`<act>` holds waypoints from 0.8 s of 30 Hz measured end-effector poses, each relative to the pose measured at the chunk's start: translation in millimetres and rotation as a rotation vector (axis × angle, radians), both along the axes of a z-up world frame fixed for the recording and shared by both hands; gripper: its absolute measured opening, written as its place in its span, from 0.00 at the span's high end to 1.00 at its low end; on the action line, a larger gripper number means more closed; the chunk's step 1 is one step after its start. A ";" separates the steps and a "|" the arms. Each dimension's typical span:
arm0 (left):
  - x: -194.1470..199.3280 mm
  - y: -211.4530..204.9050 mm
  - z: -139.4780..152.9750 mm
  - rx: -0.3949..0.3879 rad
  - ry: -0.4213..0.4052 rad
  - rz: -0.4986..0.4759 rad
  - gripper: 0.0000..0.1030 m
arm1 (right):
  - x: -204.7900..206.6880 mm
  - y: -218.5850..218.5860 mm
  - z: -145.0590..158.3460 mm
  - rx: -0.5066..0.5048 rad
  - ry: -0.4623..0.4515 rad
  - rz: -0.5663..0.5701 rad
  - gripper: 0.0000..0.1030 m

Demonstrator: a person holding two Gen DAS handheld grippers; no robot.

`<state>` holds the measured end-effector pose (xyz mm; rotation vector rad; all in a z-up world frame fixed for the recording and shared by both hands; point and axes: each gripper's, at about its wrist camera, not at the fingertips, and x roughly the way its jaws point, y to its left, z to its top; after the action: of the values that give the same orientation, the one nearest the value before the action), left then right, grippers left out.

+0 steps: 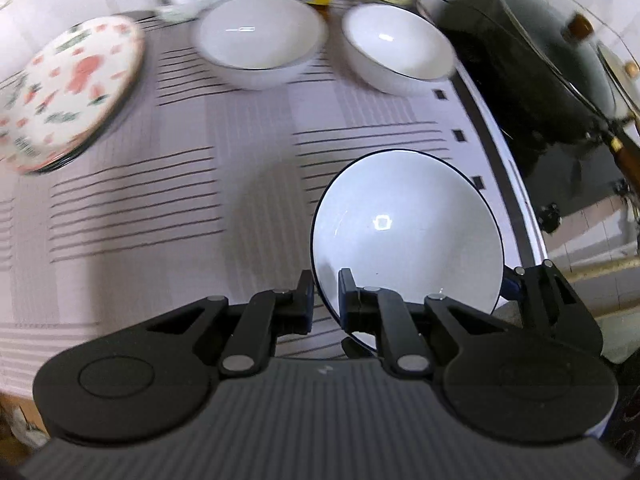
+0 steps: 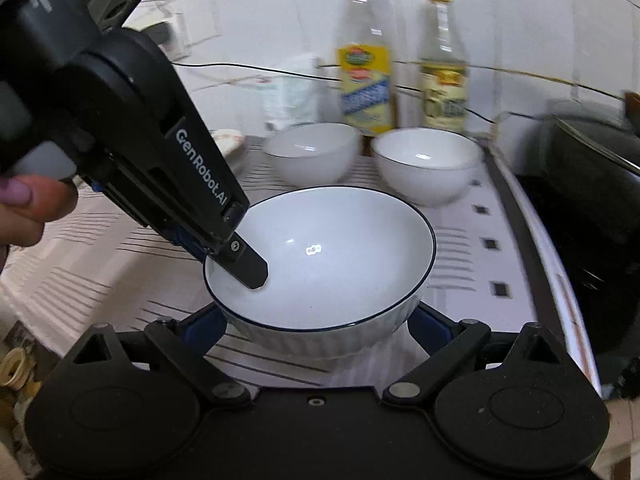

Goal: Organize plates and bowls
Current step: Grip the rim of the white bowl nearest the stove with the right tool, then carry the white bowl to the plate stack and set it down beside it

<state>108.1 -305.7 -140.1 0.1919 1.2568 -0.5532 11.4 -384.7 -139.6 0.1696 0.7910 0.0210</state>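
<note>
A white bowl with a dark rim (image 1: pixel 404 228) (image 2: pixel 320 264) sits near the table's right edge. My left gripper (image 1: pixel 326 292) is shut on its near rim, one finger inside and one outside; it also shows in the right wrist view (image 2: pixel 240 264). My right gripper (image 2: pixel 316 328) is wide open, its blue-padded fingers either side of the bowl's base; its finger also shows in the left wrist view (image 1: pixel 532 292). Two more white bowls (image 1: pixel 260 40) (image 1: pixel 396 46) stand at the back. A stack of floral plates (image 1: pixel 68 88) sits at the left.
A striped white cloth (image 1: pixel 180 200) covers the table. Two oil bottles (image 2: pixel 364 60) (image 2: pixel 444 64) and a plastic bag stand at the tiled wall behind the bowls. A black wok (image 1: pixel 532 92) sits on the stove to the right. A hand (image 2: pixel 28 208) holds the left gripper.
</note>
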 end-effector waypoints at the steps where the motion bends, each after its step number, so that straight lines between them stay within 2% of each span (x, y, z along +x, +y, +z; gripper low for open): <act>1: 1.4 9.6 2.7 -0.002 -0.002 0.021 0.90 | 3.5 4.5 2.6 0.006 0.001 0.021 0.04; 8: 15.3 80.6 13.9 0.013 -0.020 0.163 0.90 | 34.8 50.7 16.0 0.007 -0.022 0.208 0.04; 13: 26.8 124.4 14.8 0.038 -0.026 0.253 0.90 | 62.4 86.7 14.1 0.019 -0.035 0.317 0.04; 24: 47.6 186.1 2.4 0.078 -0.027 0.393 0.90 | 99.2 139.5 0.2 0.051 -0.034 0.463 0.04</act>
<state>155.6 -119.6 -137.7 0.0147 1.2498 -0.1624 110.7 -245.2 -139.4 0.0314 0.7819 0.4804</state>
